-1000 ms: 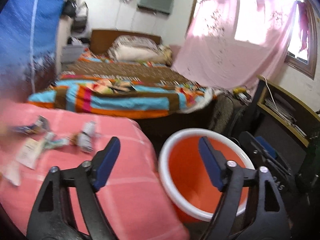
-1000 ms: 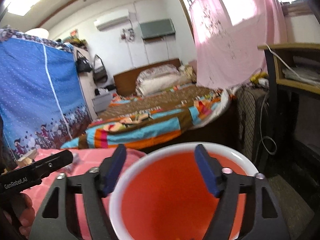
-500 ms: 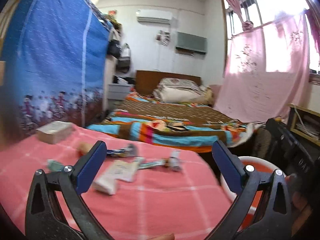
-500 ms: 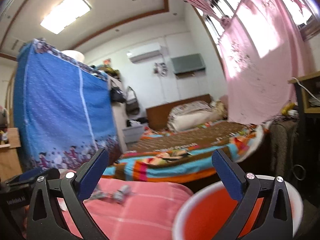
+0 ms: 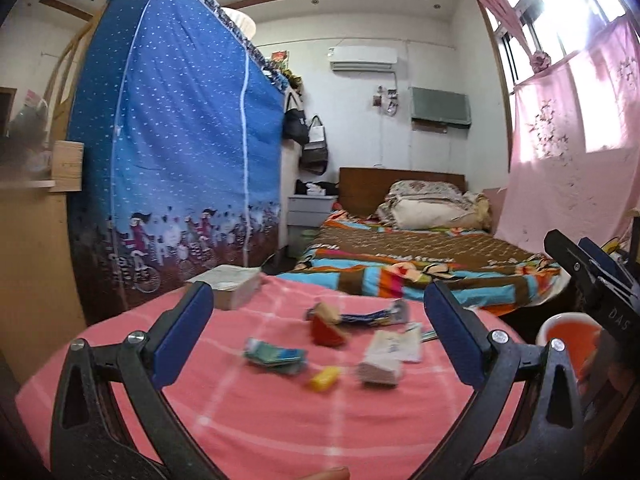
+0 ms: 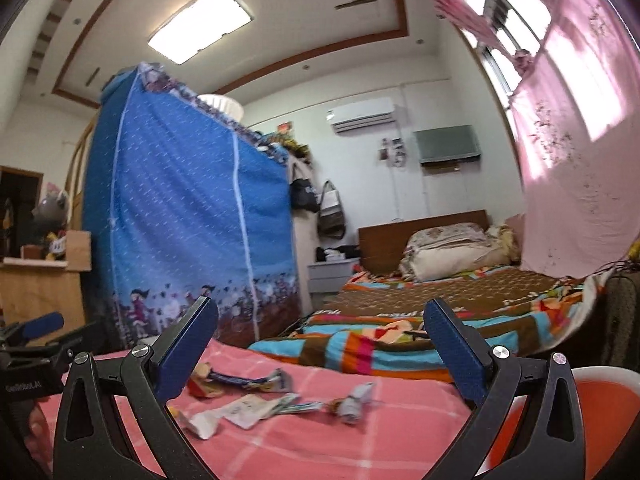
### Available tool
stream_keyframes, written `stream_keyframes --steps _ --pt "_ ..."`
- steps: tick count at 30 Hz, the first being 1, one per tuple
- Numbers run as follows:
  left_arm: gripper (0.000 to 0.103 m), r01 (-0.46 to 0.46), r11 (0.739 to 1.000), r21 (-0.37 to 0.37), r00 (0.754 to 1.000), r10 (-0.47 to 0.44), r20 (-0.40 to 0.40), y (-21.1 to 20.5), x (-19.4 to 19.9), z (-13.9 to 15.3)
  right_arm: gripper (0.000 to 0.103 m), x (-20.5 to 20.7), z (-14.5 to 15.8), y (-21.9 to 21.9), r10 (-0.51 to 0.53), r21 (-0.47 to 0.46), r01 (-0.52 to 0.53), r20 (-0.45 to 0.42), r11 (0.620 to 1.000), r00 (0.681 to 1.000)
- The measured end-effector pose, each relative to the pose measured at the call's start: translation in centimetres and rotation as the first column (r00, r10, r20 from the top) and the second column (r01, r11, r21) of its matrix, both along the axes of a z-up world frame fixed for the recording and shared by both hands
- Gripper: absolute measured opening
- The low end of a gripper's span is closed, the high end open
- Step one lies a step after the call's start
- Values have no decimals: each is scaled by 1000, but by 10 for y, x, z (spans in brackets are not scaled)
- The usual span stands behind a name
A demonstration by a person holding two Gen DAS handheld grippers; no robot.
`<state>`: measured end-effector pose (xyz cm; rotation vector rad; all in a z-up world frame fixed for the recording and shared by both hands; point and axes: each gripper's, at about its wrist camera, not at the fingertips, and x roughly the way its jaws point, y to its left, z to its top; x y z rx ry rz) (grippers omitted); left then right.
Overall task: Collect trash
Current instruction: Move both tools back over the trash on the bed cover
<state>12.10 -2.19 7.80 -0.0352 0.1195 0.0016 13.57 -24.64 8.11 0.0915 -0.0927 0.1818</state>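
Observation:
Several pieces of trash lie on the pink tablecloth (image 5: 256,420): a red wrapper (image 5: 326,330), a green packet (image 5: 276,358), a small yellow piece (image 5: 324,378), a white paper packet (image 5: 386,354) and a blue wrapper (image 5: 366,317). My left gripper (image 5: 316,340) is open and empty above them. My right gripper (image 6: 320,354) is open and empty, over the table edge, with white wrappers (image 6: 240,406) and a crumpled silver piece (image 6: 354,398) ahead. The orange bin (image 6: 560,412) with a white rim stands beside the table at the right; it also shows in the left wrist view (image 5: 568,334).
A book (image 5: 232,282) lies at the table's far edge. A blue fabric wardrobe (image 5: 168,184) stands behind at the left. A bed (image 5: 404,256) with striped blankets lies beyond. A pink curtain (image 5: 572,176) hangs at the right.
Both grippers have swung up and left, away from the bin toward the table. Their jaws have opened wider. The trash on the table has come nearer in both views.

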Motion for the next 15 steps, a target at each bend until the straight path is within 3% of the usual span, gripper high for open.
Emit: stream_keyframes --steps 9,15 --pt "103 -22 1000 -21 991 20 -129 31 17 -17 103 32 -14 51 84 -70 -93 -115 993 990" --pt "96 -9 998 -60 961 -8 -278 46 43 -27 103 49 -26 70 127 -124 -159 -239 979 963"
